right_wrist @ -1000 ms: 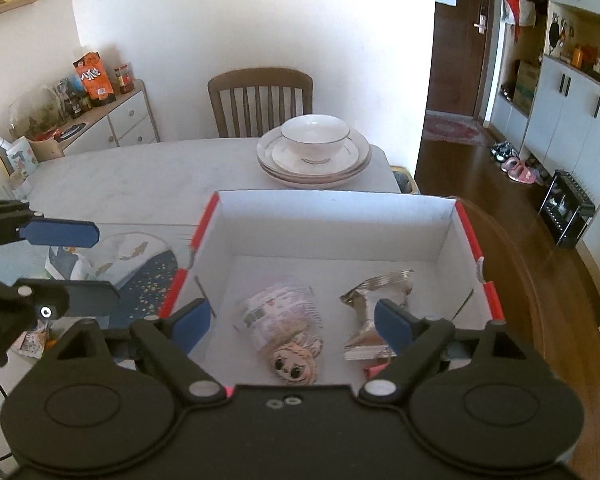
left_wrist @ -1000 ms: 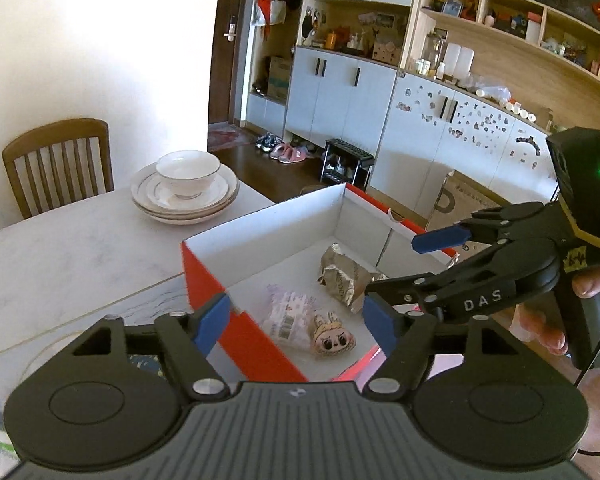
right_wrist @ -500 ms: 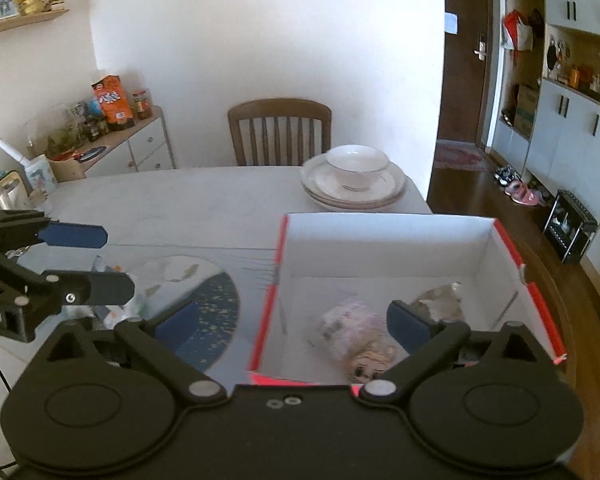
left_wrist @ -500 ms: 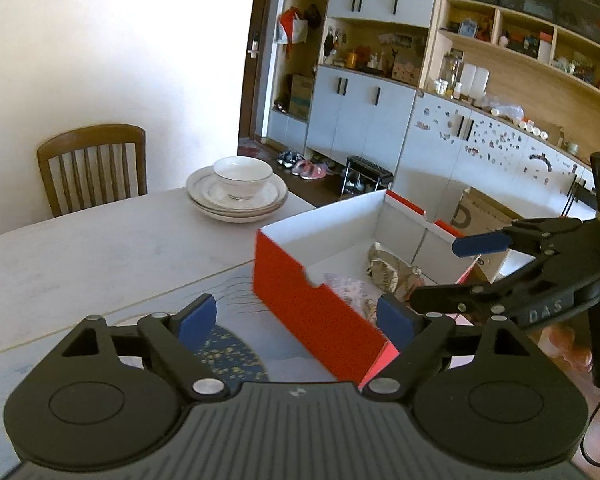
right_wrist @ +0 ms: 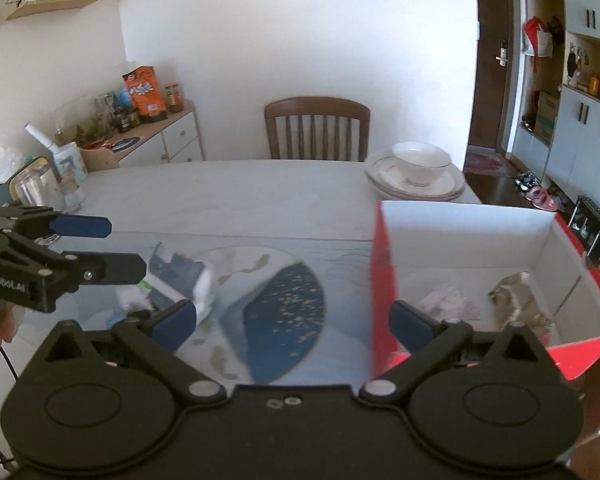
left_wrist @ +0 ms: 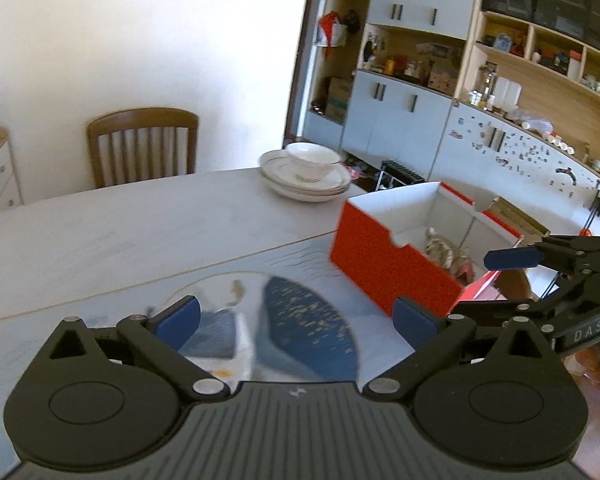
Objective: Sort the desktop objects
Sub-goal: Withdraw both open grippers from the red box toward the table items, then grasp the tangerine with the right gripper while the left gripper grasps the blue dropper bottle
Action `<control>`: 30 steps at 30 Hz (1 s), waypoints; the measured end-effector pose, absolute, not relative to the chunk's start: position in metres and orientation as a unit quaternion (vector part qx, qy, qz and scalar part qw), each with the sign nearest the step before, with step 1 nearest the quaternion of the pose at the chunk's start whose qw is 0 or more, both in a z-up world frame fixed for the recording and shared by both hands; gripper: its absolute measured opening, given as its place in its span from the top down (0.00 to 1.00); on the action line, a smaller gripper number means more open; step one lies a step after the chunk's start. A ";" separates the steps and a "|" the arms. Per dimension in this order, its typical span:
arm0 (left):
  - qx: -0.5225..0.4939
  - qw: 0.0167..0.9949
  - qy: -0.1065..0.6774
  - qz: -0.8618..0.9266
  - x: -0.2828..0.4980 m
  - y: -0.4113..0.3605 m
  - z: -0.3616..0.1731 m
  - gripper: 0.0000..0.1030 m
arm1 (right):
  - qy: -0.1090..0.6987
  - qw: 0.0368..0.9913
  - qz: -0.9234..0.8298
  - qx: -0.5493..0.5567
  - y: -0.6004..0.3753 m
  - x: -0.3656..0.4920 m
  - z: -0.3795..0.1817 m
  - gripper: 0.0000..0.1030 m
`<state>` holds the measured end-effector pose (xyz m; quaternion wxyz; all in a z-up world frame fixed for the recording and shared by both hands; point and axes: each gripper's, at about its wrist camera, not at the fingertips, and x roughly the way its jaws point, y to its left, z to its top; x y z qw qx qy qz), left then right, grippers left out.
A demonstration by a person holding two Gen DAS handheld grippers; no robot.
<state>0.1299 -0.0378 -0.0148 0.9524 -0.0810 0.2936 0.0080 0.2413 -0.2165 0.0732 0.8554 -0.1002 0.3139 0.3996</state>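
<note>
Through the left wrist view, the left gripper [left_wrist: 296, 318] is opening its jaws over the mat [left_wrist: 308, 320] with nothing between them, while the red box [left_wrist: 388, 264], holding a few packets already, is sitting off to its right. Through the right wrist view, the right gripper [right_wrist: 292, 318] is hanging wide open and empty, and the blurred wrappers [right_wrist: 188, 280] are lying on the mat's left part, just below the left gripper [right_wrist: 112, 248], so that hand is probably the nearer one for the next pick.
</note>
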 end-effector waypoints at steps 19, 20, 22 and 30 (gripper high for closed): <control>-0.069 0.938 0.337 0.038 0.077 0.036 -0.079 0.00 | 0.334 0.837 0.413 -0.135 -0.142 0.194 0.031 0.01; -0.068 0.937 0.340 0.036 0.077 0.037 -0.082 0.00 | 0.337 0.836 0.412 -0.137 -0.139 0.193 0.027 0.01; -0.057 0.936 0.346 0.033 0.077 0.038 -0.090 0.00 | 0.341 0.834 0.411 -0.140 -0.136 0.190 0.022 0.02; -0.055 0.927 0.370 0.033 0.084 0.051 -0.116 0.00 | 0.354 0.825 0.410 -0.161 -0.124 0.182 0.000 0.05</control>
